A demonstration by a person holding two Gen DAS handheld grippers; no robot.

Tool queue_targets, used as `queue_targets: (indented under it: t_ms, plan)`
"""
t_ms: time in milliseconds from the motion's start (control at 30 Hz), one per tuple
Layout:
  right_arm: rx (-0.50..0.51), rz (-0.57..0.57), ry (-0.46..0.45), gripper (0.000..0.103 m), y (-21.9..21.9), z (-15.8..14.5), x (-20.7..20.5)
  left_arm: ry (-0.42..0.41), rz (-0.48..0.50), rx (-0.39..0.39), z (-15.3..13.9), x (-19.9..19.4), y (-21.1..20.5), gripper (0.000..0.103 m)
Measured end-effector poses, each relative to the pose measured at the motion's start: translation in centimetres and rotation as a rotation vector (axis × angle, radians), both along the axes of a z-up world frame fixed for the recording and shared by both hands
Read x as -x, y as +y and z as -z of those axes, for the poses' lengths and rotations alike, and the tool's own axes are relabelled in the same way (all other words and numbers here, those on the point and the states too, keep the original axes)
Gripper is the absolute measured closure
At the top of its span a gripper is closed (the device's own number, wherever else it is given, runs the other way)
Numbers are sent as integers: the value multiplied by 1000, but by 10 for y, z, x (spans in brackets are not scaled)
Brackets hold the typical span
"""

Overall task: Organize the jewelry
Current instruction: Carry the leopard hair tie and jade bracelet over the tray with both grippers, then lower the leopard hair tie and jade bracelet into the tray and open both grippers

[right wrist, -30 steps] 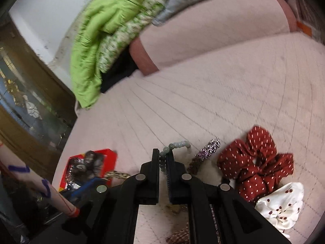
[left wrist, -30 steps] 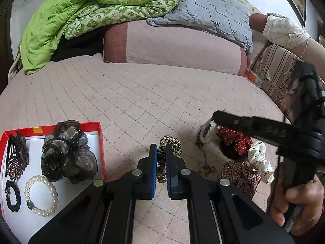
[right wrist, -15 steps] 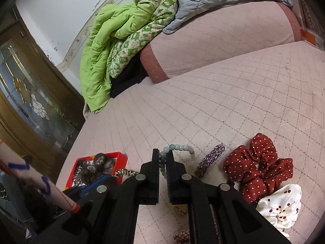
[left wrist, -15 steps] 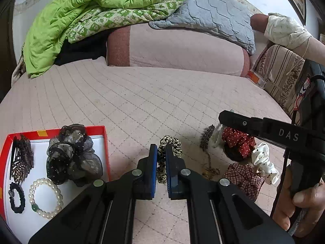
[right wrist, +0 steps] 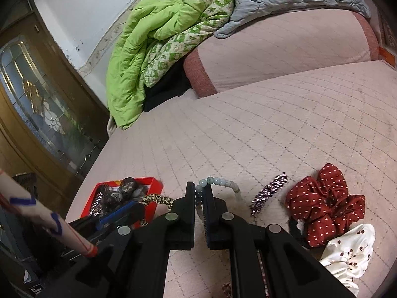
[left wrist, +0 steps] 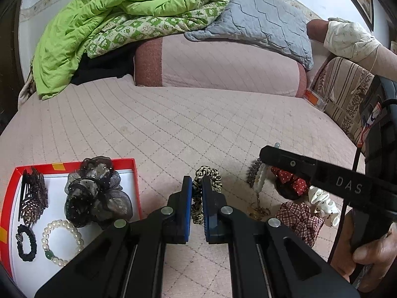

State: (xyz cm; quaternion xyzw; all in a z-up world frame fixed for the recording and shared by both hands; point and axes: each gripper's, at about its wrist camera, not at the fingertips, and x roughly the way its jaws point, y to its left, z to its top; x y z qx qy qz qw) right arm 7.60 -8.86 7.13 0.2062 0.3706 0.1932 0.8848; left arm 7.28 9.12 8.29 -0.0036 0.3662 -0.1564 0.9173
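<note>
Since the earlier frames, both views have tipped slightly upward; the pillows and quilt sit lower in each picture, while neither grip has changed.

Left gripper point(left wrist: 196, 198): jaws drawn close, clamped on the leopard-print scrunchie point(left wrist: 207, 186), which stands in the gap between the blue pads and loops up beyond the tips over the pink quilted bed point(left wrist: 198, 124).

Right gripper point(right wrist: 198, 201): jaws likewise narrow, pinching the pale bead bracelet point(right wrist: 219, 182); its beads arch out past the tips to the right.

Red box point(left wrist: 74, 165), at the left of the left wrist view, lies on the bed. It contains a dark gauze scrunchie point(left wrist: 96, 193), a pearl bracelet point(left wrist: 63, 242), a small black hair tie point(left wrist: 26, 243) and a dark beaded clip point(left wrist: 32, 196).

Loose on the bed to the right: a sequined hair clip point(right wrist: 269, 193), a red polka-dot scrunchie point(right wrist: 325, 203), a white spotted scrunchie point(right wrist: 349, 250) touching it, and a plaid scrunchie point(left wrist: 300, 218).

A hand point(left wrist: 367, 253) holds the right tool's handle.
</note>
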Motion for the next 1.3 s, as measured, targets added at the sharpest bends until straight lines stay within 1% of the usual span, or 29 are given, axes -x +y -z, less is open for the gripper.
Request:
queue_targets:
  t_ms: [333, 500, 567, 700, 800, 933, 1000, 1167, 1300]
  plan:
    - [24, -55, -47, 96, 18, -6, 7, -32, -35, -7, -10, 9, 19, 96]
    - [43, -97, -67, 96, 34, -7, 11, -43, -64, -11, -16, 20, 39, 96]
    - [36, -113, -75, 96, 39, -8, 15, -48, -76, -12, -20, 26, 48, 96]
    - [33, -158, -100, 96, 56, -17, 29, -55, -106, -2, -29, 44, 71, 96]
    - [12, -192, -110, 96, 70, -24, 41, -43, -139, 3, -29, 62, 95, 96]
    - [-12, -268, -112, 96, 98, -30, 66, -22, -196, 27, -25, 84, 132, 96]
    - [-15, -308, -107, 96, 113, -31, 76, -15, -224, 17, -21, 91, 148, 96]
    - [1, -368, -92, 96, 147, -31, 92, 21, -259, 6, -7, 94, 173, 96]
    - [21, -388, -60, 95, 167, -26, 92, 69, -280, 34, 4, 87, 190, 96]
